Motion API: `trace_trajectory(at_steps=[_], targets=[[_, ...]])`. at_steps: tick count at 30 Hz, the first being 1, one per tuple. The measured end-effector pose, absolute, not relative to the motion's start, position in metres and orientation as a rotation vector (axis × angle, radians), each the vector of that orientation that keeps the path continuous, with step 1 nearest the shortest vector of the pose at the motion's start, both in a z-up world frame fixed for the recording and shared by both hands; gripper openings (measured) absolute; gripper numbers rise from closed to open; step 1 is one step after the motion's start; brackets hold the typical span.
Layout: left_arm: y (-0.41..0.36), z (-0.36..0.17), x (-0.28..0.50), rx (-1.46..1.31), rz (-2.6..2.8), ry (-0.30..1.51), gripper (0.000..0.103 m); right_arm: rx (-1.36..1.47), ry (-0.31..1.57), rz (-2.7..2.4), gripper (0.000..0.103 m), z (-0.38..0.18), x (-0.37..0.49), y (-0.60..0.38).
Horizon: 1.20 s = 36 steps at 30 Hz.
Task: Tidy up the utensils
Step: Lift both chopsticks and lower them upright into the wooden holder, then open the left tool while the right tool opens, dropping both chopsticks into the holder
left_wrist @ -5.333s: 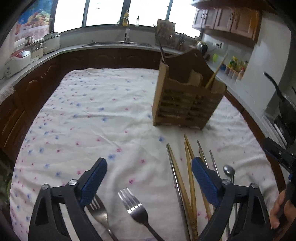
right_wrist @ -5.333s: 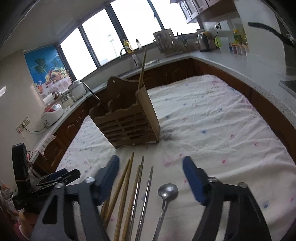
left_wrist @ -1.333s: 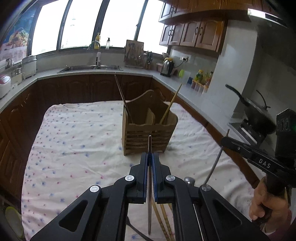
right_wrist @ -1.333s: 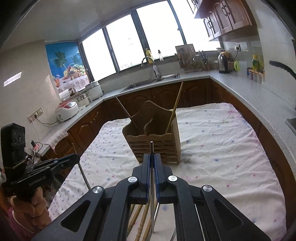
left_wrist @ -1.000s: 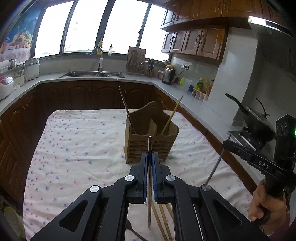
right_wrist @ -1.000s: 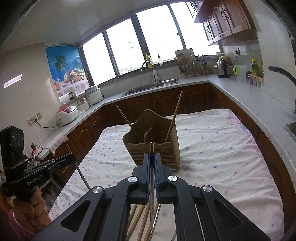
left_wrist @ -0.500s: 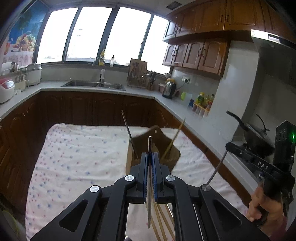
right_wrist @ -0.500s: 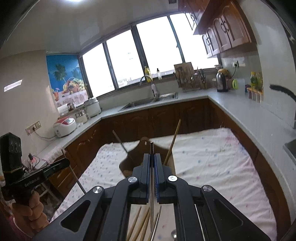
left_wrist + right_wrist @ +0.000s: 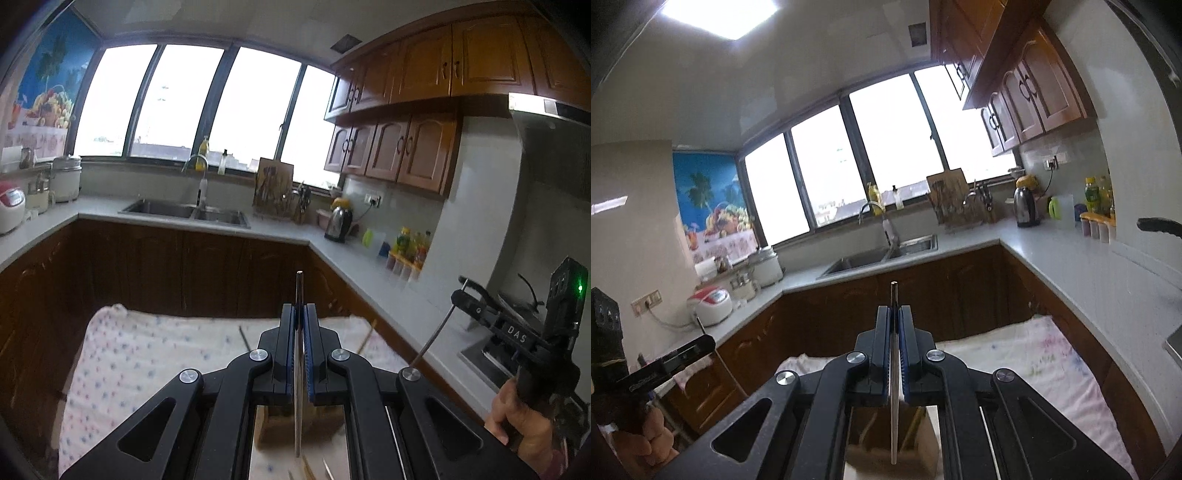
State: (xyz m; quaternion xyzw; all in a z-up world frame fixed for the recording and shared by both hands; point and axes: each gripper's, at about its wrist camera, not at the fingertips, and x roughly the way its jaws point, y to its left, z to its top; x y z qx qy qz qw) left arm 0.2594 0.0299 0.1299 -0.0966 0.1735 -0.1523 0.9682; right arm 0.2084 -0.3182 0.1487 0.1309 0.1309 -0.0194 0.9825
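Observation:
My left gripper (image 9: 299, 314) is shut on a thin metal chopstick (image 9: 298, 369) that runs straight along its jaws. My right gripper (image 9: 894, 315) is shut on another metal chopstick (image 9: 894, 391). Both are raised and tilted up over the wooden utensil holder, which shows blurred below the left gripper (image 9: 284, 424) and below the right gripper (image 9: 923, 443). The right gripper with its chopstick (image 9: 436, 332) appears at the right of the left wrist view. The left gripper (image 9: 672, 360) appears at the left of the right wrist view. Wooden chopstick tips (image 9: 314, 470) lie on the cloth.
The table carries a white dotted cloth (image 9: 147, 354). Dark cabinets and a grey counter (image 9: 288, 230) with a sink (image 9: 184, 212) ring it. A kettle (image 9: 338, 223) and bottles (image 9: 406, 245) stand at the right. A pan handle (image 9: 1160, 225) juts in from the right.
Both grippers, each holding its metal chopstick, have risen and tilted upward. The wooden holder has slid from mid-frame to below the jaws and now lies mostly hidden.

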Motion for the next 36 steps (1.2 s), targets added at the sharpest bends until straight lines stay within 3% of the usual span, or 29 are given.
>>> trace_trajectory(at_steps=[7, 15, 23, 33, 36], targets=[[0.032, 0.107, 0.304, -0.224, -0.263, 0.330, 0.003, 0.292, 0.249, -0.064, 0.005, 0.123, 0.239, -0.326], [0.031, 0.038, 0.352, -0.306, -0.214, 0.386, 0.003, 0.325, 0.337, -0.072, 0.005, 0.068, 0.260, -0.333], [0.011, 0.000, 0.378, -0.284, -0.216, 0.453, 0.003, 0.330, 0.411, -0.069, 0.005, 0.036, 0.269, -0.330], [-0.001, 0.009, 0.395, -0.247, -0.202, 0.464, 0.004, 0.335, 0.434, -0.071, 0.005, 0.039, 0.271, -0.331], [-0.001, 0.012, 0.394, -0.241, -0.204, 0.470, 0.004, 0.342, 0.451, -0.068, 0.010, 0.040, 0.273, -0.333]])
